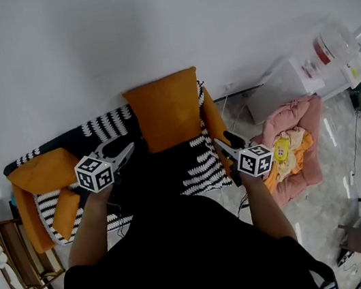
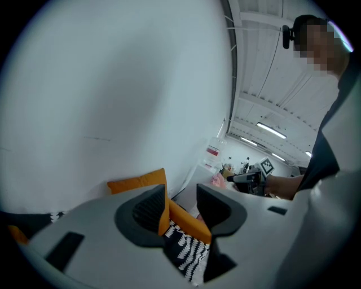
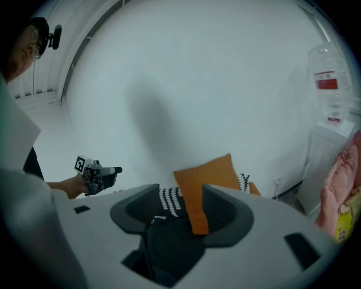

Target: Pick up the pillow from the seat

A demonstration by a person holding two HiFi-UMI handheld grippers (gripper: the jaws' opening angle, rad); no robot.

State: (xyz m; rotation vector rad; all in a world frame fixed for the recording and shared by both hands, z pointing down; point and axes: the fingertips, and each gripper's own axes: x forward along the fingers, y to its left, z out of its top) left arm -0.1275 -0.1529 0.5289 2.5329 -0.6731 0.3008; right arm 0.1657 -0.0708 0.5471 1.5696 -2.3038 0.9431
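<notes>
An orange pillow (image 1: 166,109) stands upright on the seat (image 1: 201,165), leaning against the white wall. The seat has a black and white patterned cover and orange arms. My left gripper (image 1: 125,153) hovers by the pillow's lower left corner; its jaws are open with nothing between the pads, and the pillow (image 2: 140,182) shows beyond them. My right gripper (image 1: 220,144) is just off the pillow's lower right corner, also open and apart from it. In the right gripper view the pillow (image 3: 210,177) sits past the jaws, untouched.
An orange cushion (image 1: 42,173) lies on the seat's left side. A pink pet bed (image 1: 299,141) with a yellow toy lies on the floor to the right. Beyond it is a water dispenser (image 1: 331,51). A wooden shelf (image 1: 6,255) stands at the left.
</notes>
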